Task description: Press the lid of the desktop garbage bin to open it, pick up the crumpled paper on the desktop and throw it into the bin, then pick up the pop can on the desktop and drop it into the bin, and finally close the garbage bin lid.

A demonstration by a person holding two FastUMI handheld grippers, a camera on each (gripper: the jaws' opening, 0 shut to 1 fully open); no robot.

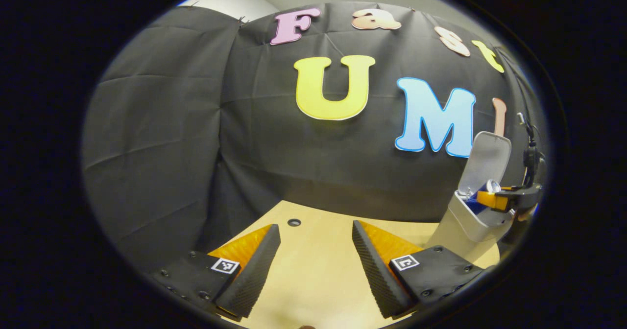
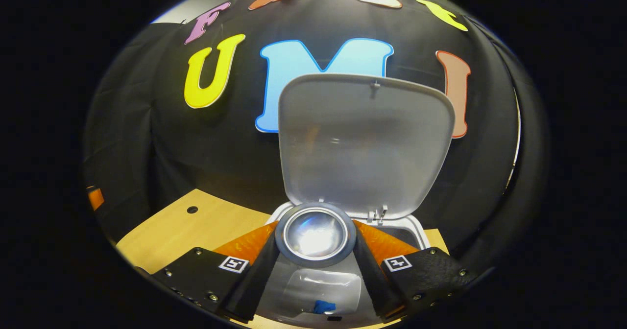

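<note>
The grey desktop bin [image 2: 417, 234] stands with its lid [image 2: 365, 143] swung upright. My right gripper [image 2: 316, 243] is shut on the pop can [image 2: 316, 236], whose silver end faces the camera just above the bin's mouth. Down inside the bin lie a pale lump [image 2: 318, 284], likely the crumpled paper, and a small blue scrap [image 2: 323, 307]. In the left gripper view the bin [image 1: 463, 223] is at the far right, lid [image 1: 485, 165] up, with the right gripper [image 1: 497, 199] holding the can [image 1: 491, 187] over the opening. My left gripper [image 1: 316, 228] is open over the table, holding nothing.
The light wooden table [image 1: 313, 275] has a small round hole [image 1: 294, 222] near its back edge, also seen as the hole [image 2: 192, 210]. Black cloth walls close in behind and to the left. A cable [image 1: 531, 152] hangs behind the bin.
</note>
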